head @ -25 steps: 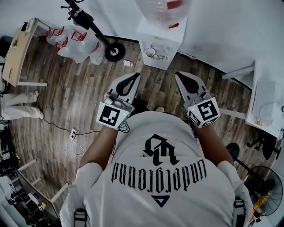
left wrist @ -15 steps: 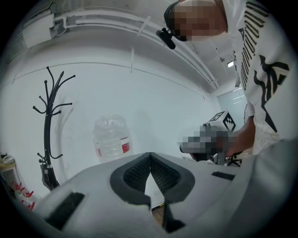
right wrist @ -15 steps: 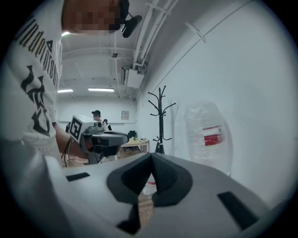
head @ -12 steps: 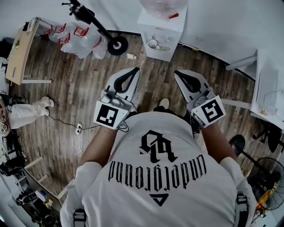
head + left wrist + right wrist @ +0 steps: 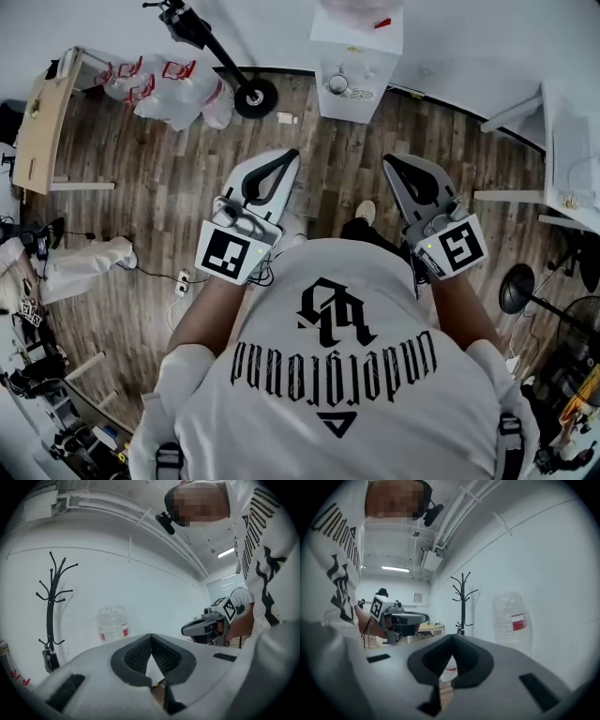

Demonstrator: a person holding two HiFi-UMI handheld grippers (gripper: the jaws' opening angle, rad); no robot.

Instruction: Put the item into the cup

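I see neither a cup nor an item to put in it in any view. A person in a white printed shirt holds both grippers out in front of the chest, above a wooden floor. The left gripper (image 5: 287, 155) is shut with nothing between its jaws; its tips (image 5: 151, 637) meet against the white wall. The right gripper (image 5: 391, 161) is also shut and empty, with its tips (image 5: 452, 637) touching. Each gripper shows in the other's view: the right gripper (image 5: 188, 630) and the left gripper (image 5: 423, 618) are level and side by side.
A white water dispenser (image 5: 354, 58) with a large clear bottle (image 5: 112, 623) (image 5: 512, 620) stands ahead at the wall. A black coat rack (image 5: 51, 602), a scooter (image 5: 214, 52) and plastic bags (image 5: 159, 84) are to the left. A wooden table (image 5: 37, 122) is far left, a white desk (image 5: 567, 159) right.
The floor, dispenser and scooter have slid up and to the right in the head view as the person moves. Both grippers stay shut and held before the chest.
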